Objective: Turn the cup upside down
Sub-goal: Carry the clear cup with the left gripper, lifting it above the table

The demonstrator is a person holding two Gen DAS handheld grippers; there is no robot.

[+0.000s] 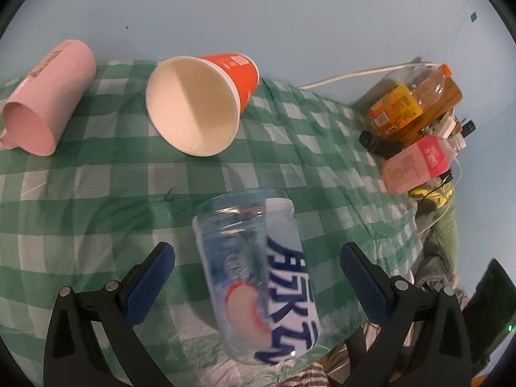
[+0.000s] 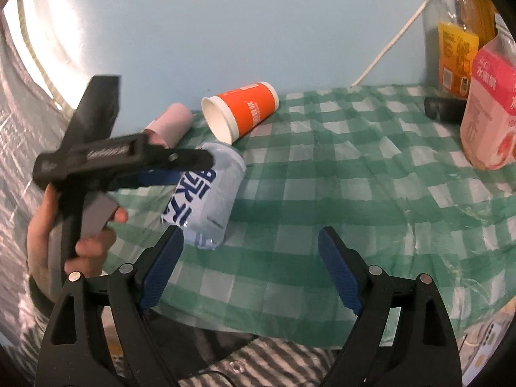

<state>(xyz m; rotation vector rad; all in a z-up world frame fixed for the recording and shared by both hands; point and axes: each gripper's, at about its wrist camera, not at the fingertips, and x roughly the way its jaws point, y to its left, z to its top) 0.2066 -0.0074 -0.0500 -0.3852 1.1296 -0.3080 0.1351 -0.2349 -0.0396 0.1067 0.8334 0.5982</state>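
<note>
Lying on its side on the green checked cloth, between the spread blue pads of the left gripper: a clear plastic cup with blue characters and a peach print, no pad touching it in the left wrist view; nothing visible inside, though motion blur smears the wall and print. Beyond the left gripper's fingertips, an orange paper cup on its side, mouth turned toward the camera, white inside and holding nothing; left of that, a pink cup also on its side, interior in shadow. Far right of the left gripper, at the cloth's edge, an amber drink bottle with liquid in it and a pink-labelled bottle with pale pink liquid; a dark object between them too small to identify.

From the right wrist view, the right gripper also wide apart, holding nothing, its left pad just beside the clear plastic cup; cup partly hidden behind the blurred left gripper held in a hand; contact there impossible to judge. Pink cup mostly hidden; bottles cut off at the frame's right edge.
</note>
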